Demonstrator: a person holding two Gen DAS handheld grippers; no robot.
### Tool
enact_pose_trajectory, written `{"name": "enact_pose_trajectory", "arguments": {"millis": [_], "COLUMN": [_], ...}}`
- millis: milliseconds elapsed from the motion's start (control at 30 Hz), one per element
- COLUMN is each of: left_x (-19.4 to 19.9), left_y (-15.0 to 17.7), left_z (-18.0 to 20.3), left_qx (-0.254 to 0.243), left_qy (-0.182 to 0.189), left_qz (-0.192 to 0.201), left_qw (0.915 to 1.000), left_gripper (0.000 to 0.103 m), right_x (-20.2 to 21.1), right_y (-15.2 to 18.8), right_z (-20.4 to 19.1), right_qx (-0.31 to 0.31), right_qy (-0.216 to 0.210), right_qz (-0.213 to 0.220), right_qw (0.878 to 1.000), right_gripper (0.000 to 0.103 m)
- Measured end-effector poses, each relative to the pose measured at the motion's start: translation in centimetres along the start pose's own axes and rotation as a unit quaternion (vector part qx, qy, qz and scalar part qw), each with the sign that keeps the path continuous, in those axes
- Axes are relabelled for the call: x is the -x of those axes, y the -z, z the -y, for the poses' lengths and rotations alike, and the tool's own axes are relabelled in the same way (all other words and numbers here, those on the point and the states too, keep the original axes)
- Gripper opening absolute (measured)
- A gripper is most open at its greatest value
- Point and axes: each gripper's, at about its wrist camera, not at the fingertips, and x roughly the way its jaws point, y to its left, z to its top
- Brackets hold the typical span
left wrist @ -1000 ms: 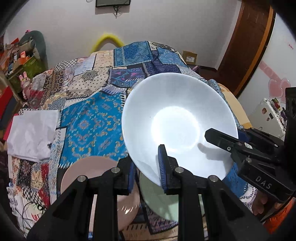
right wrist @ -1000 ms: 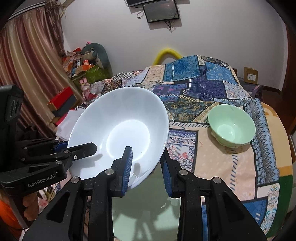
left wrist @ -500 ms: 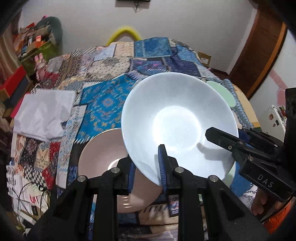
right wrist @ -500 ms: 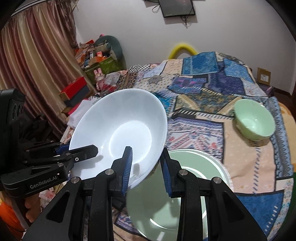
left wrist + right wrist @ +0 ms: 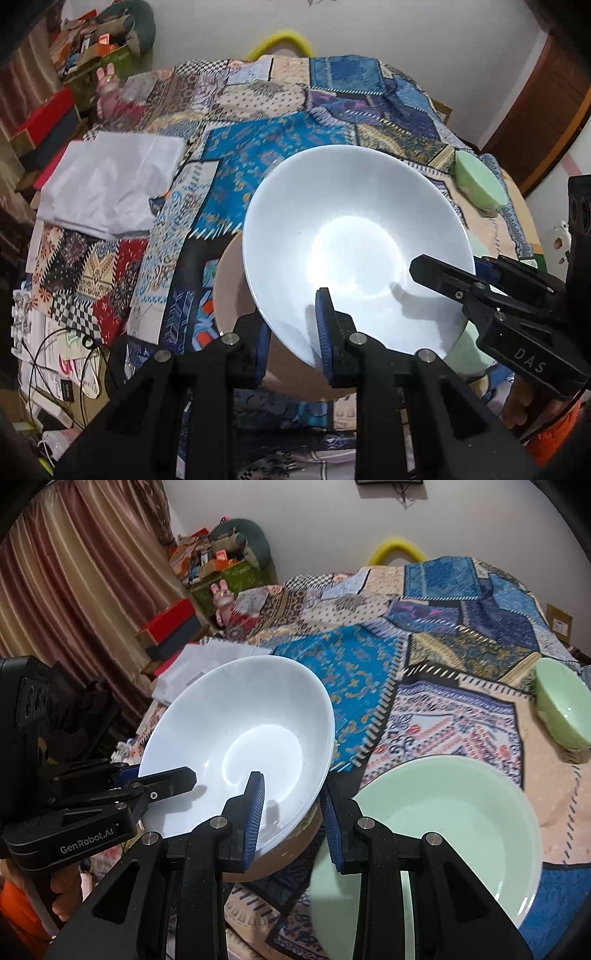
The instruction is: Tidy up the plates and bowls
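A large white bowl (image 5: 354,251) hangs tilted above the patchwork-covered table. My left gripper (image 5: 291,325) is shut on its near rim. My right gripper (image 5: 291,786) is shut on the rim of the same white bowl (image 5: 240,738), and in the left wrist view its fingers (image 5: 443,277) come in from the right. Directly under the white bowl lies a pink plate (image 5: 229,295), mostly hidden. A pale green plate (image 5: 443,812) rests on the cloth to the right. A small green bowl (image 5: 561,709) stands farther back right.
A folded white cloth (image 5: 107,184) lies at the table's left side. Cables and papers (image 5: 55,350) spread out below it. Red boxes (image 5: 170,624) and clutter stand by the curtain. The blue patchwork area (image 5: 351,657) behind the bowl carries no dishes.
Both grippers have carried the white bowl down and to the left. It now hangs over the pink plate instead of the green plate, which has come into full view on the right.
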Motion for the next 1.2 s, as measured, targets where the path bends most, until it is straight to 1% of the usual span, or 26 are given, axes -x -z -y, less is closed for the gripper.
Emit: {"name": "enact_pose_trajectory", "arguments": {"millis": [367, 533, 633, 1033, 1200], "left_x": [-2.2, -2.6, -2.7, -3.0, -3.3], "left_y": [1.7, 2.0, 1.9, 1.9, 1.9], "left_z": [-2.1, -2.7, -2.7, -2.4, -2.1], "left_qx": [0.02, 0.025, 0.023, 0.012, 0.001], "left_qy": [0.01, 0.018, 0.014, -0.008, -0.017], "left_qz": [-0.031, -0.032, -0.029, -0.031, -0.036], "left_qw": [0.9993, 0.999, 0.9992, 0.9994, 0.9992], "left_gripper": [0.022, 0.022, 0.022, 0.022, 0.022], "right_x": [-2.6, -3.3, -3.6, -2.8, -2.2], "right_y": [1.3, 1.5, 1.7, 1.5, 1.5], "right_z": [-1.3, -1.2, -1.0, -0.9, -0.6], "right_qx": [0.009, 0.01, 0.007, 0.009, 0.01], "right_qy": [0.0, -0.002, -0.008, -0.019, -0.009], "right_qz": [-0.04, -0.053, -0.059, -0.06, -0.054], "right_qw": [0.999, 0.999, 0.998, 0.998, 0.998], "right_gripper": [0.028, 0.028, 0.028, 0.03, 0.031]}}
